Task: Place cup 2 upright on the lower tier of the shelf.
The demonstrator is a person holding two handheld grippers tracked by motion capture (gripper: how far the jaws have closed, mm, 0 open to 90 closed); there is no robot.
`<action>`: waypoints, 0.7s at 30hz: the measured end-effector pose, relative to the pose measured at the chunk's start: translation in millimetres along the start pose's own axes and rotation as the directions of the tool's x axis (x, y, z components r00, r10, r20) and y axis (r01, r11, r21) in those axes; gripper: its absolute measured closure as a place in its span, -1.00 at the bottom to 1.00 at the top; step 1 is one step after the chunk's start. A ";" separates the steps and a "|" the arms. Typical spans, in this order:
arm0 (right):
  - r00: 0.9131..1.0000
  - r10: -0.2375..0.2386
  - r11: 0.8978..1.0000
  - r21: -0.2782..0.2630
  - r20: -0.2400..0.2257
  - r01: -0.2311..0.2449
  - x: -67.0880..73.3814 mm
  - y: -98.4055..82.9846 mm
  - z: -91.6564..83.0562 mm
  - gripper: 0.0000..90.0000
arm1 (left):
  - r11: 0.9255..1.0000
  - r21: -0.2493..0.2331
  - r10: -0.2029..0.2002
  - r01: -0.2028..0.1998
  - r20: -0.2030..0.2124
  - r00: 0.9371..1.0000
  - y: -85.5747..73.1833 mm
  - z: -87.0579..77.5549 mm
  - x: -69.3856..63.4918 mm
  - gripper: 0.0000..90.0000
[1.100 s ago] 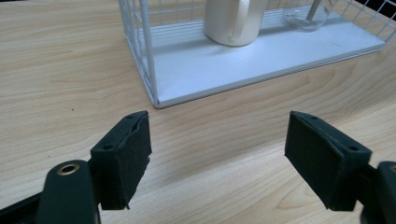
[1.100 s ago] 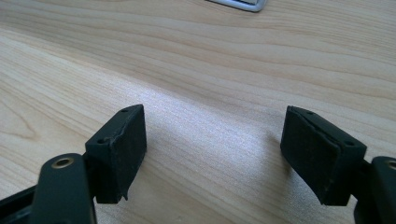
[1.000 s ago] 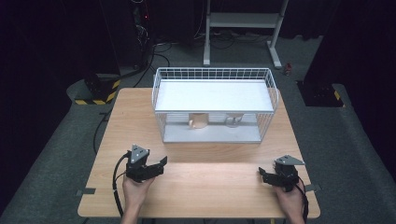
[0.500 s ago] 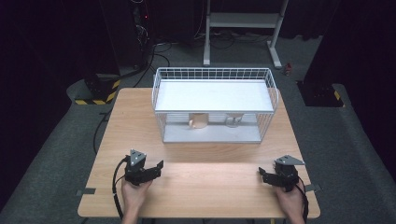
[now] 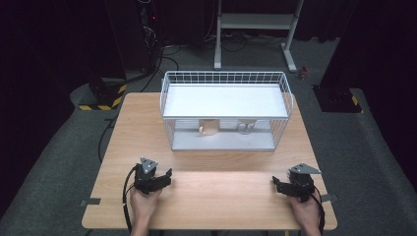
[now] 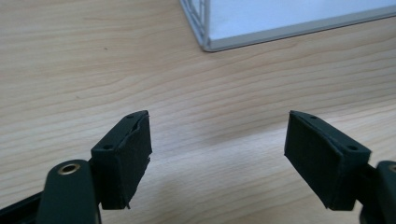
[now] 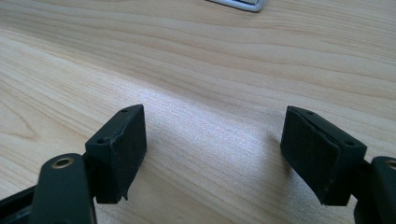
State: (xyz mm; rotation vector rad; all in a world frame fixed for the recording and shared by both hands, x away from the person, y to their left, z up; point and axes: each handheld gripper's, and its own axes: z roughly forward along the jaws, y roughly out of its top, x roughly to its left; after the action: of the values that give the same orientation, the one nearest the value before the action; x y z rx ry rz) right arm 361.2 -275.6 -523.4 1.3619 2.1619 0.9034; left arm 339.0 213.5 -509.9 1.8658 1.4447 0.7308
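The white wire rack (image 5: 225, 110) stands on the far half of the wooden table (image 5: 137, 128), centred between its side edges, with a flat white shelf across the top and a lower tray beneath it. Under the shelf, seen through the front grid in the high view, a small tan cup-like thing (image 5: 208, 127) sits left of middle and a pale bowl-like thing (image 5: 247, 125) sits just right of it; neither can be made out more closely.

The left gripper (image 5: 167, 176) lies low over the near left part of the table, held by the left hand (image 5: 143, 204), well apart from the rack. In the left gripper view its two black jaws stand spread, with only bare wood between them, and a corner of the rack's base (image 6: 208, 44) shows ahead.

The right gripper (image 5: 276, 184) sits at the near right of the table in the right hand (image 5: 306, 211), likewise well apart from the rack. In the right gripper view its jaws are parted wide and grasp nothing, wood grain running between the pads (image 7: 122, 149).

A black cable (image 5: 126, 196) loops from the left gripper past the table's near edge.
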 end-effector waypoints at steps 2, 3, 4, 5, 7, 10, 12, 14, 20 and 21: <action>1.000 0.000 1.000 0.000 0.000 0.000 0.0 0.0 0.0 -0.50 | 1.000 -0.003 0.003 -0.003 -0.014 1.000 -3.2 3.0 -1.4 -0.46; 1.000 0.000 1.000 0.000 -0.001 0.000 0.0 0.0 0.0 -0.50 | 1.000 -0.003 0.003 -0.003 -0.014 1.000 -3.2 3.0 -1.4 -0.46; 1.000 0.000 1.000 0.000 -0.001 0.000 0.0 0.0 0.0 -0.50 | 1.000 0.005 -0.002 0.002 -0.012 1.000 -4.4 5.9 -1.9 -0.46; 1.000 0.000 1.000 0.000 0.000 0.000 0.0 0.0 0.0 -0.50 | 1.000 0.005 -0.007 0.007 -0.012 1.000 -4.7 7.4 -2.5 -0.46; 1.000 0.000 1.000 0.000 0.000 0.000 0.0 0.0 0.0 -0.50 | 1.000 0.011 -0.007 0.007 -0.014 1.000 -5.2 10.7 -2.4 -0.47; 1.000 0.000 1.000 0.000 0.000 0.000 0.1 0.0 0.0 -0.50 | 1.000 0.025 0.004 -0.004 -0.028 1.000 -6.1 13.2 -5.7 -0.47; 1.000 0.000 1.000 0.000 0.000 0.000 0.0 0.0 0.0 -0.50 | 0.999 0.035 0.028 -0.027 -0.031 0.999 -7.0 15.6 -8.1 -0.47; 1.000 0.000 1.000 0.000 0.000 0.000 0.0 0.0 0.0 -0.50 | 0.999 0.044 0.019 -0.018 -0.027 0.999 -8.5 16.9 -7.7 -0.47; 1.000 0.000 1.000 0.000 0.000 0.000 0.0 0.0 0.0 -0.50 | 0.998 0.057 -0.015 0.016 -0.016 1.000 -9.2 16.7 -4.3 -0.49; 1.000 0.000 1.000 0.000 0.000 0.000 0.0 0.0 0.0 -0.50 | 0.998 0.058 -0.032 0.033 -0.006 0.999 -9.5 17.0 -3.7 -0.49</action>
State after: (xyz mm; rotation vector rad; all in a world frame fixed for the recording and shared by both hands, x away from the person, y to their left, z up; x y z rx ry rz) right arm 361.2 -275.6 -523.4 1.3620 2.1624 0.9034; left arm 345.3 208.8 -528.1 1.8806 1.5106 0.6858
